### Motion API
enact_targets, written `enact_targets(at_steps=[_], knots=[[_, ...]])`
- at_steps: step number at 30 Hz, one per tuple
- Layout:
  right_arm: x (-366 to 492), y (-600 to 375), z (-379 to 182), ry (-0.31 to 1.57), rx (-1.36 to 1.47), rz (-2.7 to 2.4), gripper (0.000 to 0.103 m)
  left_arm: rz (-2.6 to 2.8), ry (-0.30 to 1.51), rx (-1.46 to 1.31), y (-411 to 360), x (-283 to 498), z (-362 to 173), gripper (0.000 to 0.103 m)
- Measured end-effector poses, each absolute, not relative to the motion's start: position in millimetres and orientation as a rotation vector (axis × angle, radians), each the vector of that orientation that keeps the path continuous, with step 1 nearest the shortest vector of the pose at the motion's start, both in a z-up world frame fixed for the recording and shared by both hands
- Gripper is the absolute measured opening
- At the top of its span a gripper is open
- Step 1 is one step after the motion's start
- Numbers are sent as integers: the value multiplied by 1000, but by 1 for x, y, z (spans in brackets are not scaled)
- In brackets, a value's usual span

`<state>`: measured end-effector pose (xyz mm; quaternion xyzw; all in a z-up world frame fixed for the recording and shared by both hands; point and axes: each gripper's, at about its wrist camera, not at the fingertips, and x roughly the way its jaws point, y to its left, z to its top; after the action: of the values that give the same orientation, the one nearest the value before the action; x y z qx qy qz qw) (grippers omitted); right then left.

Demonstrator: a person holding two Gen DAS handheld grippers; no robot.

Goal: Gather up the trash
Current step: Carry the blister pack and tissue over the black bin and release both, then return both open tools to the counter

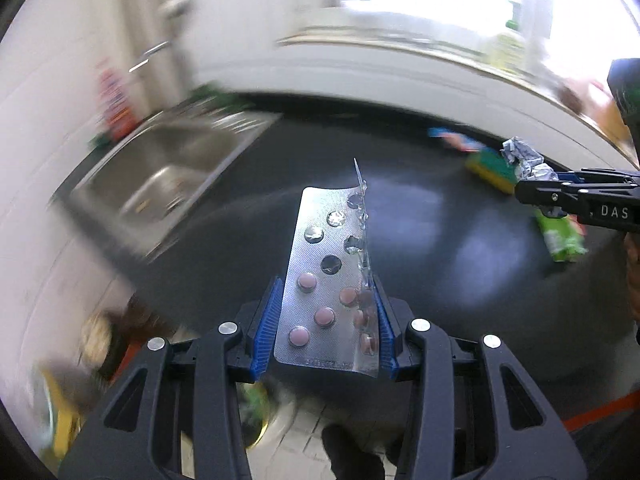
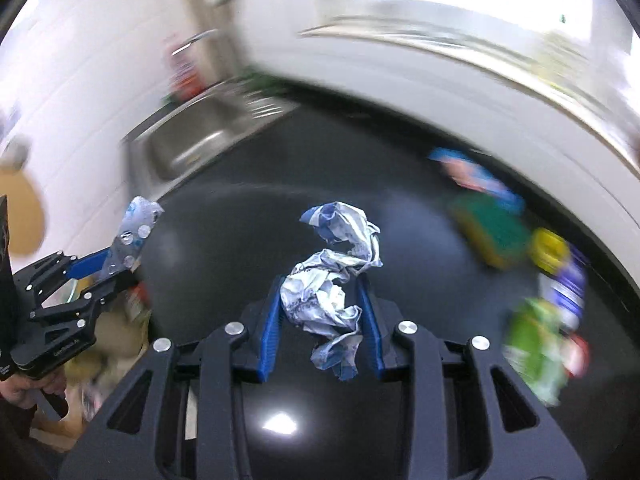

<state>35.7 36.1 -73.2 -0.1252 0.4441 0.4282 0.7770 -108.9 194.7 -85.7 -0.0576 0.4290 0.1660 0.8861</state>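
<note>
My left gripper (image 1: 326,300) is shut on a silver pill blister pack (image 1: 328,276), partly used, with pink pills at its near end. It is held above the dark countertop (image 1: 400,220). The pack also shows in the right wrist view (image 2: 132,236), at the left in the left gripper (image 2: 116,268). My right gripper (image 2: 320,296) is shut on a crumpled white and blue wrapper (image 2: 336,272). That wrapper also shows in the left wrist view (image 1: 528,160), at the right in the right gripper (image 1: 536,184).
A steel sink (image 1: 168,172) lies at the back left of the countertop. A green and yellow sponge (image 2: 492,232), a blue packet (image 2: 468,172), a green wrapper (image 2: 536,344) and other packets lie at the right. The background is motion-blurred.
</note>
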Motion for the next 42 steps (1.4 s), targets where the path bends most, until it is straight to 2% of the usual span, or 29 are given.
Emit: enact_targets(at_steps=[6, 14, 23, 29, 31, 33, 34, 35, 42], knots=[[-49, 161, -96, 1015, -417, 1229, 36, 586, 936, -288, 261, -209, -116, 42], [-138, 263, -141, 1145, -555, 1419, 36, 737, 991, -498, 312, -299, -177, 42], [-170, 333, -189, 1227, -670, 1403, 36, 725, 1018, -581, 344, -318, -235, 42], [-170, 347, -199, 1240, -699, 1381, 37, 700, 1015, -598, 360, -312, -246, 43], [-170, 351, -202, 1236, -709, 1381, 40, 691, 1016, -605, 365, -311, -248, 46], [-170, 356, -203, 1235, -717, 1377, 56, 692, 1019, -605, 370, -311, -249, 60], [-169, 357, -202, 1225, -708, 1375, 60, 695, 1015, -605, 371, -311, -249, 69], [-169, 358, -201, 1225, -705, 1374, 66, 700, 1011, -607, 372, -312, -250, 70], [-155, 345, -186, 1217, -662, 1366, 67, 701, 1012, -593, 374, -312, -243, 70]])
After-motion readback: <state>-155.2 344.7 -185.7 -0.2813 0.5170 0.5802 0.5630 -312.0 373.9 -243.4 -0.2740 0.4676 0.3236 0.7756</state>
